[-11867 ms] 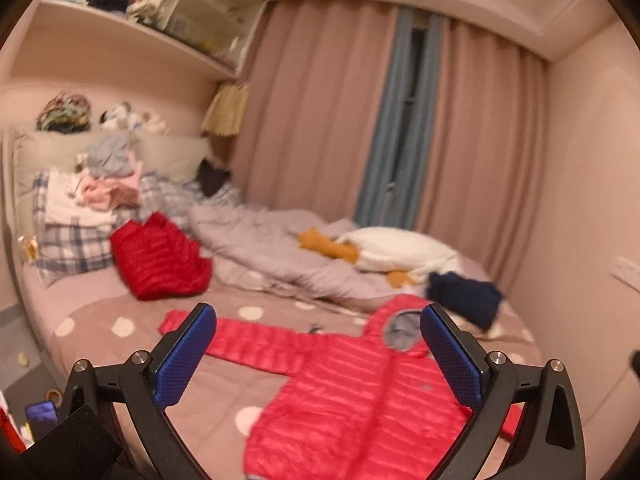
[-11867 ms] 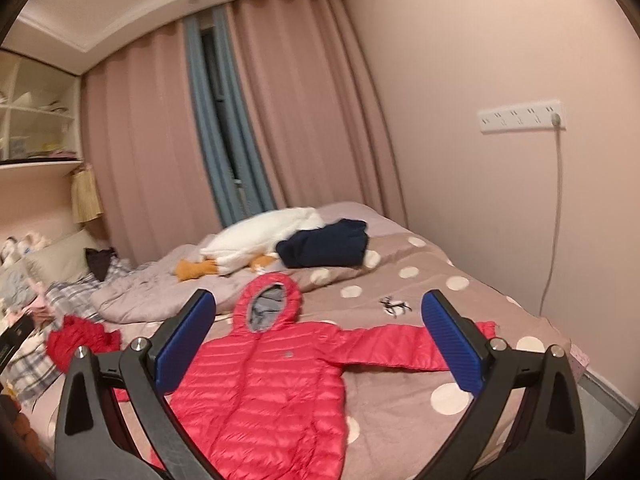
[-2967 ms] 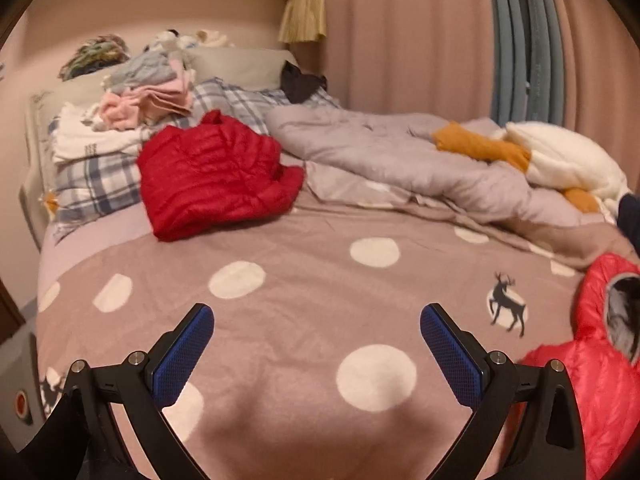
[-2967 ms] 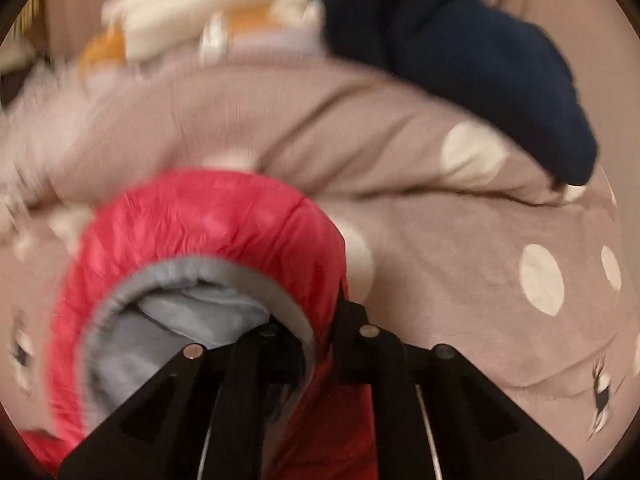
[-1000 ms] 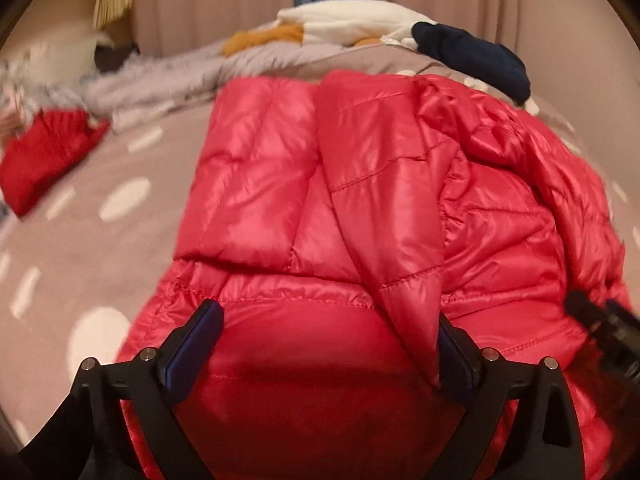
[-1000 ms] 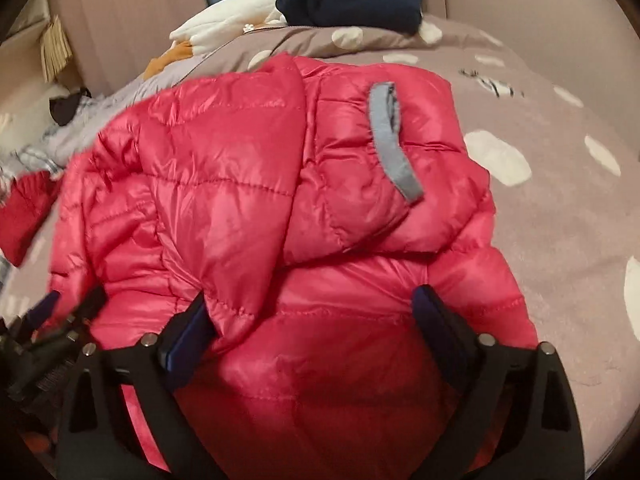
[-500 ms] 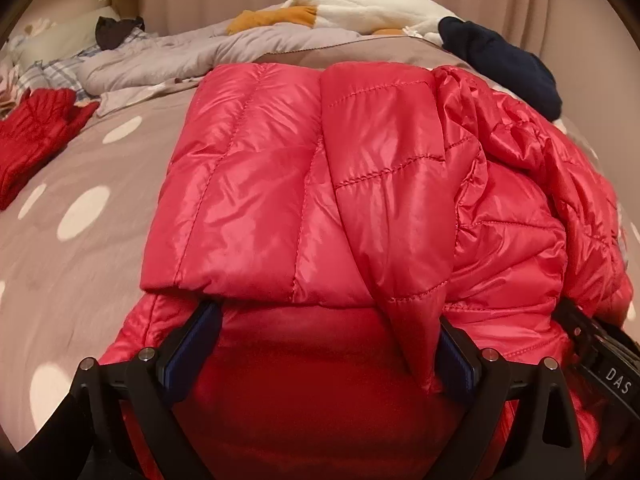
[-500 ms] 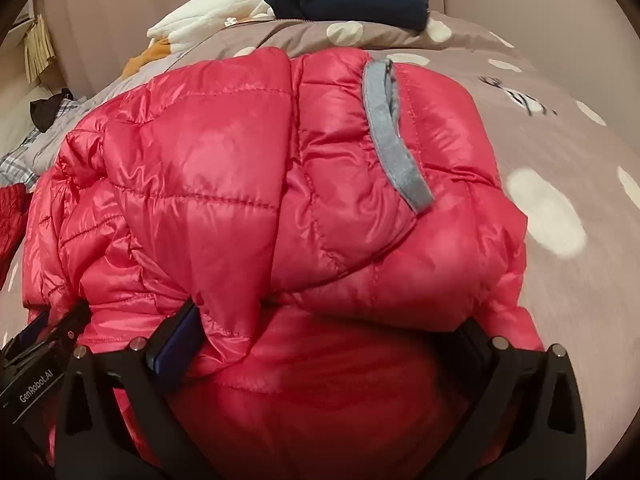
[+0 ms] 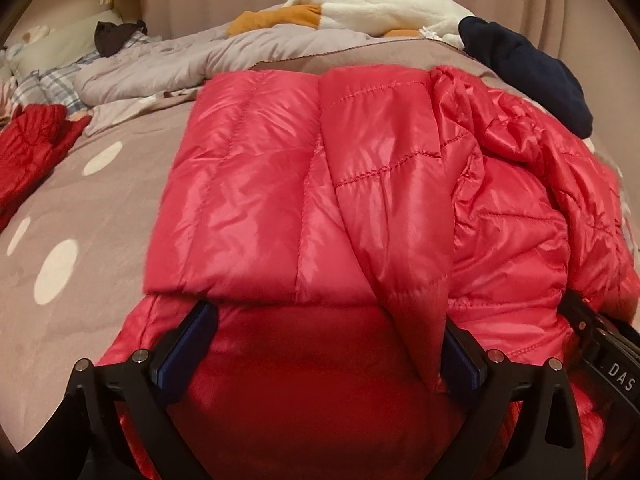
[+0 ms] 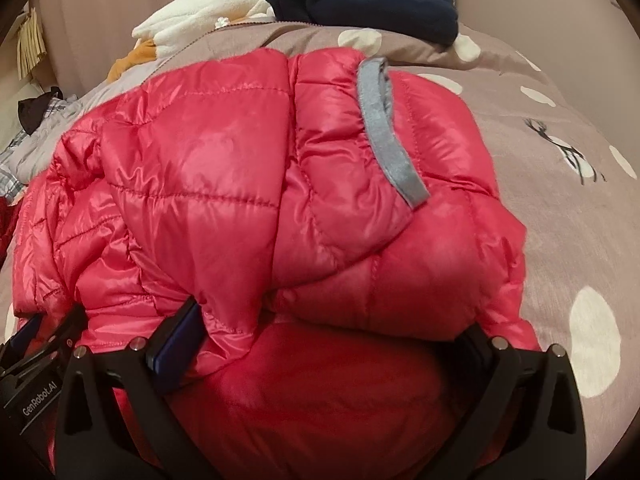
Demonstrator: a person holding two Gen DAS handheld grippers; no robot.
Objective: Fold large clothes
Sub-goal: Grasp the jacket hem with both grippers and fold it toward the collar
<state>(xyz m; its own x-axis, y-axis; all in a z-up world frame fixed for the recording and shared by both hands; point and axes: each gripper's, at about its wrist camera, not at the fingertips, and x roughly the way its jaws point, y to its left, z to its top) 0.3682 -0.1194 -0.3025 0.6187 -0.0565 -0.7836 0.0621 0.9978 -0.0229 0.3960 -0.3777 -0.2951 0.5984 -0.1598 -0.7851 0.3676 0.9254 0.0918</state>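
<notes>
The red down jacket (image 9: 320, 200) lay partly folded on the bed (image 9: 100, 208), its long axis running straight ahead of both claws. The left claw (image 9: 320, 356) and right claw (image 10: 320, 348) were spread wide at its near hem — side by side, gripping nothing.

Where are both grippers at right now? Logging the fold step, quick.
Left gripper: open, fingers straddling the pink puffer jacket.
Right gripper: open, straddling the same jacket, nothing clamped.
</notes>
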